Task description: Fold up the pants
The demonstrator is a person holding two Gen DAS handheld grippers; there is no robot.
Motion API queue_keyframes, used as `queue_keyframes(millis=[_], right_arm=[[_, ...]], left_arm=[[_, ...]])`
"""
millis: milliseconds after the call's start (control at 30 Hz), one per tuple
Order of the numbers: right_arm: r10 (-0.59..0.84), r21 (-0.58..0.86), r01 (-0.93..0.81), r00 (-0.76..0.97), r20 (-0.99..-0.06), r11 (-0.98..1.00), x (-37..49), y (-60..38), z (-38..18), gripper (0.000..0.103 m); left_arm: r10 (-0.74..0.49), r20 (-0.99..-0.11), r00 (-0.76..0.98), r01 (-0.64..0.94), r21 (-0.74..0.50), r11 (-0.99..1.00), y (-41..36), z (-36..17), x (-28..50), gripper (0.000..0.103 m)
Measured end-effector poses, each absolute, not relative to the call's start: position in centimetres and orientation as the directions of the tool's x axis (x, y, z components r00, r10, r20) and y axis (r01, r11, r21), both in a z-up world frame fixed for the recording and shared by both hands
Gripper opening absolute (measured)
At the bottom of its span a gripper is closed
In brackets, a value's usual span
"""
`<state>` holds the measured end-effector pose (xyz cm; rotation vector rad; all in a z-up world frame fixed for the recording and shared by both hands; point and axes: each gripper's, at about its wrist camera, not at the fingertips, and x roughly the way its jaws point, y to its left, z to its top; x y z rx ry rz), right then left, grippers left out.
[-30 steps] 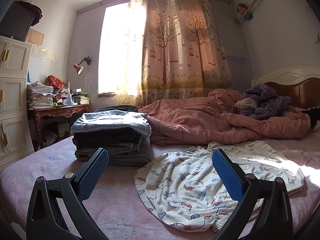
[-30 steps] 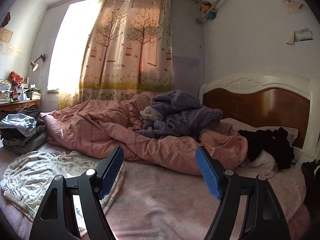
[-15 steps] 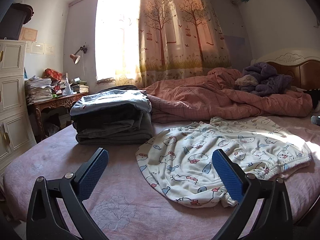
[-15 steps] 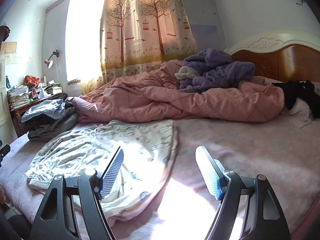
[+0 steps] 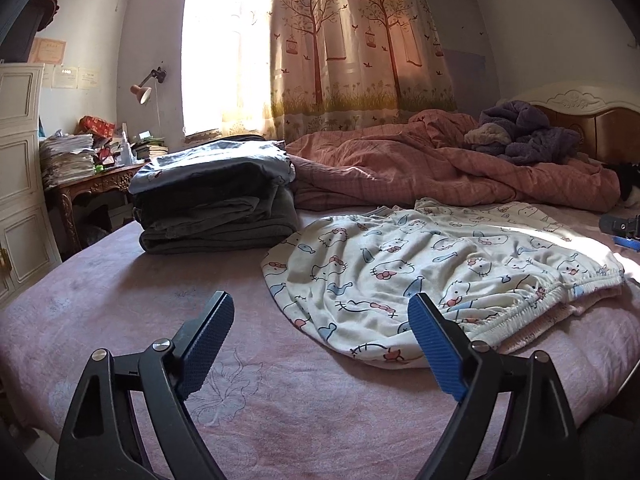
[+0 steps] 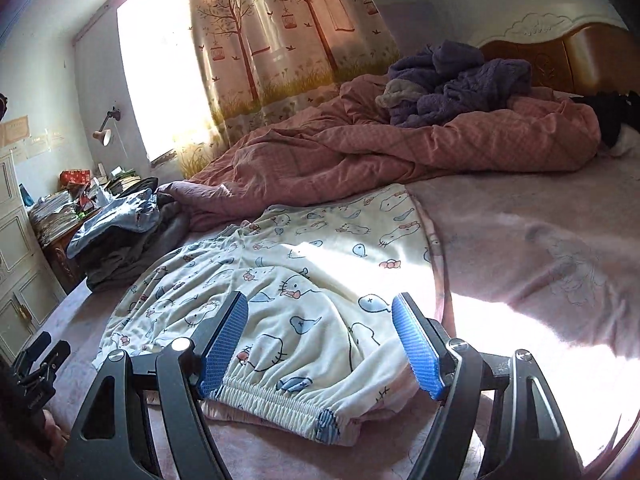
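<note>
On the pink bed sheet [image 5: 120,320] lie the cartoon-print pants [image 5: 420,264], spread flat, elastic waistband [image 6: 280,404] nearest the right gripper [image 6: 320,344]. Its jaws stand apart, straddling the waistband; contact with the cloth cannot be confirmed from this angle. The left gripper [image 5: 320,344] is also spread wide, empty, above bare sheet just beside the pants' edge. A stack of folded clothes [image 5: 216,200] sits near the pants, against the rumpled pink quilt [image 5: 440,176].
</note>
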<state>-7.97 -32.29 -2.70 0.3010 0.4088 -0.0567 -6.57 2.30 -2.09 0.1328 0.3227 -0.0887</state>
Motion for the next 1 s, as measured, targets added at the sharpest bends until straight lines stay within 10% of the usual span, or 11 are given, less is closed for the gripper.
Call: queue_keyframes(millis=[333,467,667,1000], right_arm=[[0.152,0.217,-0.064,0.896,-0.417,0.974,-7.7,-25.4,-2.3,0.066],[0.182,0.182,-0.110,0.874,-0.450,0.977,-6.8,-22.8,-2.6,0.053],[0.128,0.246,-0.019,0.890,-0.438,0.969,-7.1,-26.0,-2.1,0.034],[-0.069,0.198,0.155,0.920,-0.385,0.968,-10.4,-34.3,1.3,0.033]], left_arm=[[-0.104,-0.353,0.930,0.106,-0.014,0.994,4.3,-2.4,-5.6,0.063],[-0.197,-0.396,0.897,0.194,-0.048,0.980,4.4,-2.4,-6.3,0.029],[-0.183,-0.383,0.905,0.202,0.008,0.979,2.7,-1.7,-6.6,0.021],[-0.301,-0.330,0.895,0.329,0.033,0.944,-5.1,3.2,-5.5,0.016]])
